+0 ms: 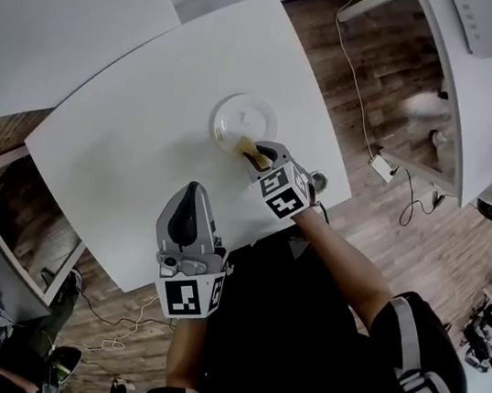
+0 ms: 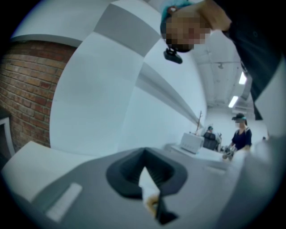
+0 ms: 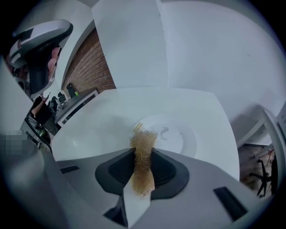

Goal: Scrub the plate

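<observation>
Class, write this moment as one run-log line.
right gripper: shut on scrubber | scrubber: at near rim of plate | left gripper: shut, away from plate

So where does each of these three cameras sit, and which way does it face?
Head view: on the person's head, facing steeply down at the table, plate, left gripper and right gripper; arms and torso show.
Left gripper view: on the left gripper, facing up past a wall; its shut fingers and the person's sleeve show.
Right gripper view: on the right gripper, facing the plate; fingers shut on the scrubber show.
Head and right gripper views share plate and scrubber.
</observation>
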`<move>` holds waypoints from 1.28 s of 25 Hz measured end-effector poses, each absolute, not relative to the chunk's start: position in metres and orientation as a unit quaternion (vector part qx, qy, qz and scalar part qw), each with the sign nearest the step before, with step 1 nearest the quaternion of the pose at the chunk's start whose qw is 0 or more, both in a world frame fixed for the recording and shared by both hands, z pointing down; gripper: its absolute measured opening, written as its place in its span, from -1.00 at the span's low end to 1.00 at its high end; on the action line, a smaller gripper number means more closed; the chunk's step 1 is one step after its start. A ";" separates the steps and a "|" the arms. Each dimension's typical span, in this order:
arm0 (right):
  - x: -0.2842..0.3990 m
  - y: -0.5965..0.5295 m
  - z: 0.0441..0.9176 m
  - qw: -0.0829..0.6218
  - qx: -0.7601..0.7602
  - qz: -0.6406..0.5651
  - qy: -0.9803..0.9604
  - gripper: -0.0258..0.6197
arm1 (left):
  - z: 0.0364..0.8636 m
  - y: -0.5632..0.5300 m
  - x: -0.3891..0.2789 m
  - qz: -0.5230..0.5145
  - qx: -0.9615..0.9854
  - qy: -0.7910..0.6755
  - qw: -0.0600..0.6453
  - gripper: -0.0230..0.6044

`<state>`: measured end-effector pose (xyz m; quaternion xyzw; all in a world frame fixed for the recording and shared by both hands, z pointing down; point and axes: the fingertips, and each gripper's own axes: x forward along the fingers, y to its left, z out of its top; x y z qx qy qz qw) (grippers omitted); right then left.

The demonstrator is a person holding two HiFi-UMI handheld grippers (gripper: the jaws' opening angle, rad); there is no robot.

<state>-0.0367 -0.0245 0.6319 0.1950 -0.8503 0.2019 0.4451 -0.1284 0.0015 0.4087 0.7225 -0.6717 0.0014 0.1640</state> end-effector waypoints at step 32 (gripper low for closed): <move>0.014 -0.117 0.508 0.288 0.331 0.178 -0.881 -0.67 | 0.363 -0.030 -0.102 -0.007 0.749 -0.650 0.129 -0.92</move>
